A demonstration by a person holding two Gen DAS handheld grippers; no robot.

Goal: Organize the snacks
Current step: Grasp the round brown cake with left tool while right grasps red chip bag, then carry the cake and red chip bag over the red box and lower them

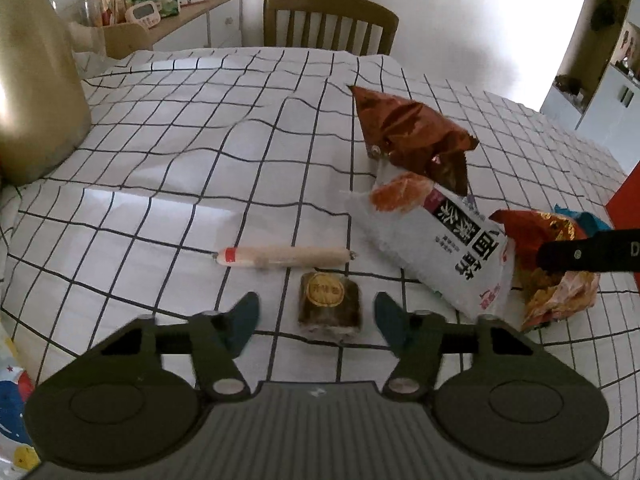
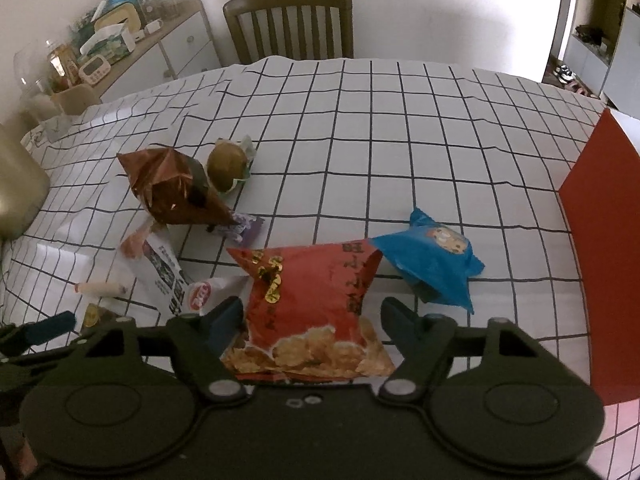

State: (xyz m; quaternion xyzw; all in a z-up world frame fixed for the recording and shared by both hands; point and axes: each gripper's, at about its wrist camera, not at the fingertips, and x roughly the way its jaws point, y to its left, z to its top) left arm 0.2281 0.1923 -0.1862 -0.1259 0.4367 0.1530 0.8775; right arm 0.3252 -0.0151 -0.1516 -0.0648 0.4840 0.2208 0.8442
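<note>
Left wrist view first: the left gripper [image 1: 316, 320] hangs low over the desk [image 1: 180, 152] with its jaws spread wide, and a small dark wrapped cake [image 1: 330, 312] with a round gold label sits on the checked cloth right between the fingertips, neither pad touching it. Just beyond lies a sausage stick [image 1: 284, 257], crosswise. To the right, a white noodle packet [image 1: 452, 248] leans under a crumpled brown foil bag [image 1: 408, 128], and the red snack bag [image 1: 556, 264] shows at the far right edge with a dark finger of the other tool across it. Over to the right wrist view: the right gripper [image 2: 312, 320] is open too, jaws parted on either side of the red snack bag [image 2: 312, 300], which lies flat on the desk [image 2: 400, 140] between them; contact is unclear. A blue snack bag [image 2: 436, 264] rests just beside its upper right corner. Further left sit the brown foil bag [image 2: 172, 188] and a round greenish wrapped snack [image 2: 228, 164], close together. A red box [image 2: 608, 248] stands at the right edge, a wooden chair [image 2: 292, 20] behind the desk.
</note>
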